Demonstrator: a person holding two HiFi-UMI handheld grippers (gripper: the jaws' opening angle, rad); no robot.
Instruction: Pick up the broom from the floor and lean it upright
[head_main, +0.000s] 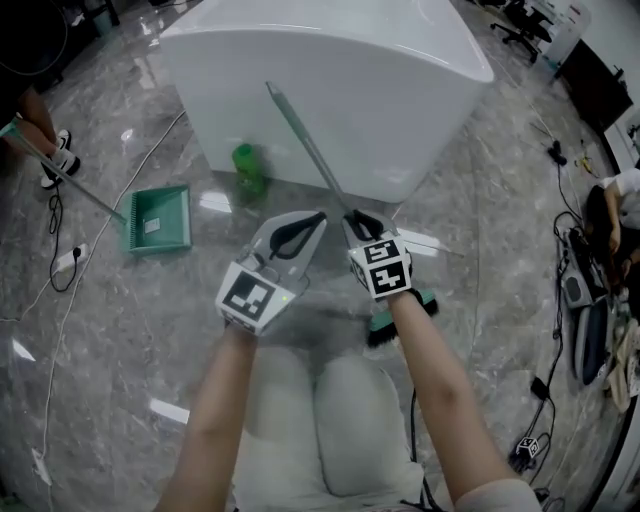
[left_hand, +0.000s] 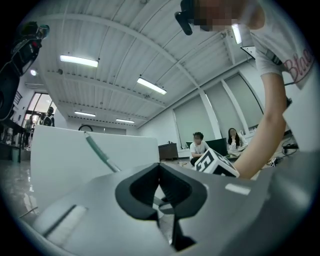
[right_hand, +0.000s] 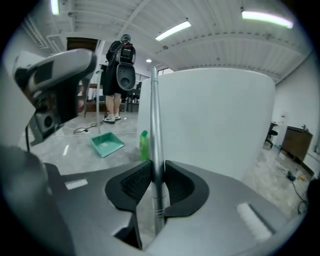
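two claws are out over the floor, but only one has work. the right claw (head_main: 362, 222) is clamped on the metal shaft of the broom (head_main: 305, 140), with a pad pressing on each side just above a ringed joint. the left claw (head_main: 298, 230), at its nine o'clock, has its tips together on nothing.

the bristle head (head_main: 388, 322) sits low at the right claw's six o'clock, beside the forearm. the shaft slants away to eleven o'clock across the face of the white block (head_main: 400, 120). i cannot tell if the bristles touch the floor.

to do this well, i judge the bristles should be planted first. the shaft's top can then be tipped onto the block's face, wide of the green bottle (head_main: 248, 170) at its foot. the grip should open only once the broom rests by itself.

both forearms reach forward side by side. the right wrist tilts downward with its marker cube (head_main: 385, 266) facing up, and the left is held nearer level.
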